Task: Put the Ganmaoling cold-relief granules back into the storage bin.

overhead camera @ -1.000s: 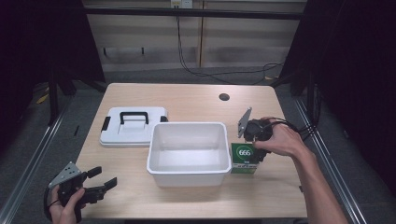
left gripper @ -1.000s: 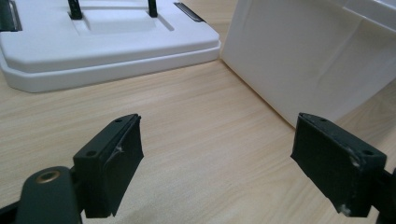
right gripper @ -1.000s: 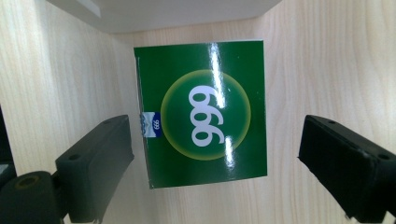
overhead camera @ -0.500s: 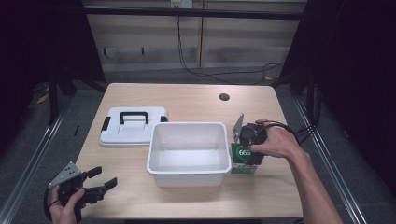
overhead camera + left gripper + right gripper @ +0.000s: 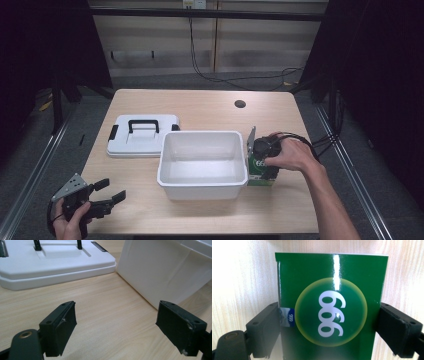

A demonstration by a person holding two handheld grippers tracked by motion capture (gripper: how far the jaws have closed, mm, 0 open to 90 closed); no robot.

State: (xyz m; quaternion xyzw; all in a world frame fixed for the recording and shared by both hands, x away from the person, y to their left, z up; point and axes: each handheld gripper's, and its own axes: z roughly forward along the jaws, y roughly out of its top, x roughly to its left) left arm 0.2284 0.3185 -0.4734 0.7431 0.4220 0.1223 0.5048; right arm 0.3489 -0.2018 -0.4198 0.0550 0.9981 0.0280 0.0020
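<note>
A green box [image 5: 330, 290] marked "666" stands on the wooden table [image 5: 210, 107], right against the right wall of a white bin [image 5: 202, 134]. My right gripper [image 5: 264, 161] has come down over the green box [image 5: 259, 177]. In the right gripper view its gripper [image 5: 329, 332] is open, one jaw on each side of the box and close to its faces. My left gripper [image 5: 107, 192] is held open at the table's front left corner. In the left gripper view its gripper [image 5: 116, 327] holds nothing and faces the bin's wall [image 5: 162, 267].
A white lid [image 5: 142, 135] with a black handle lies flat left of the bin, also in the left gripper view [image 5: 55, 262]. A dark round hole [image 5: 240, 104] sits in the table at the back right. Cables trail from the right gripper off the table's right edge.
My right gripper has moved down and a little toward the bin, and its jaws now straddle the green box. The left gripper has stayed where it was.
</note>
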